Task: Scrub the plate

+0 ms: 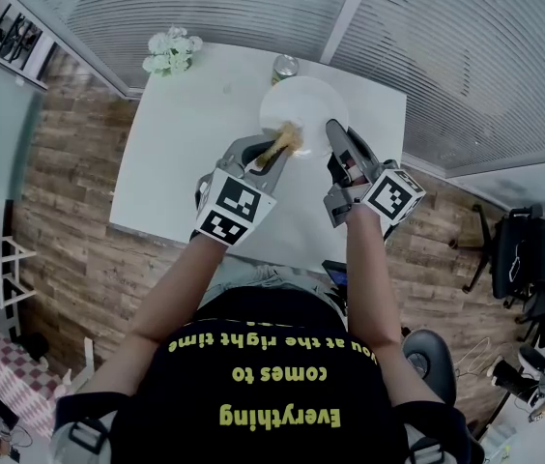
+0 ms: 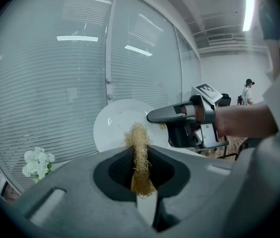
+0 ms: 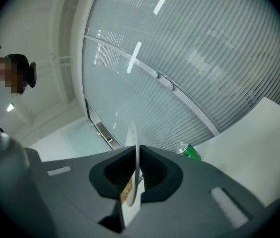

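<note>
Plate (image 1: pixel 303 114) first: in the head view it sits just ahead of both your tools, above the white table (image 1: pixel 176 162). Your right gripper (image 1: pixel 334 135) is clamped on the plate's near right rim. Your left gripper (image 1: pixel 277 153) is closed on a yellow fibrous scrubber (image 1: pixel 285 141), and the scrubber's tip overlaps the plate's near edge just left of the right jaws. Beyond the plate stands a can (image 1: pixel 285 68), and a bunch of white flowers (image 1: pixel 171 51) lies well off to the left of your left gripper.

In the left gripper view, your jaws pinch the scrubber between their pads, and its frayed end sticks out past the tips. The plate stands on edge straight ahead with its face turned toward you. The right gripper reaches in from the right onto its rim. The flowers are low on the left.

In the right gripper view, the plate shows edge-on, a thin white line squeezed between your two jaws. A patch of the scrubber shows beside it at the left jaw. The green can lies just right of the jaws, on the table.
</note>
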Available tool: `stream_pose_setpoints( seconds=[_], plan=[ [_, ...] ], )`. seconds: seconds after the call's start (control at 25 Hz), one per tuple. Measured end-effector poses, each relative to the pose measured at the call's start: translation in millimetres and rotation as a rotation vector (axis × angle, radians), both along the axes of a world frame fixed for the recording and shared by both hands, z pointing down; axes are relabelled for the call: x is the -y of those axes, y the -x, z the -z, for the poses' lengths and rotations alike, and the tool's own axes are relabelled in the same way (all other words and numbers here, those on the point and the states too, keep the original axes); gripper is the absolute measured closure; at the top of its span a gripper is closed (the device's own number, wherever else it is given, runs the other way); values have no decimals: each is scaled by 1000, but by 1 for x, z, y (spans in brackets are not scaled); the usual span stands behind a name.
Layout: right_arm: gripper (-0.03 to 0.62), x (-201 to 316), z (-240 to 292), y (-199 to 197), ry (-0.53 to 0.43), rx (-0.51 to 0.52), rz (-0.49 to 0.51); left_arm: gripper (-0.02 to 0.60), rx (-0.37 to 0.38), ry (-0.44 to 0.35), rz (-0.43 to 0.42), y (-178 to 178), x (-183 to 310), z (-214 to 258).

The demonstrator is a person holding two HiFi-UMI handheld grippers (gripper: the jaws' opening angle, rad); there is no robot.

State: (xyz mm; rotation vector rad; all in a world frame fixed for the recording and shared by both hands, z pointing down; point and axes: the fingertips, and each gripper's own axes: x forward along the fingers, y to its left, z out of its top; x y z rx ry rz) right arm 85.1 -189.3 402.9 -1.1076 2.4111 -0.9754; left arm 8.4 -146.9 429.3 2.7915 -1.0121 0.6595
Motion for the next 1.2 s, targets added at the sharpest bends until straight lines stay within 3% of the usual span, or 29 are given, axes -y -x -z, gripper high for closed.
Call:
stream_pose_setpoints(
  seconds=[0.64, 0.92, 1.2],
  plan=[
    [571, -2, -2, 12, -2, -21, 29, 543, -16, -18, -109, -43, -16, 9],
    [571, -3, 2, 6, -6, -18, 12, 543, -15, -31, -137, -47, -21, 14],
    [571, -7, 10, 8, -25, -16, 57, 543, -1, -50, -139, -43, -22, 14]
  ],
)
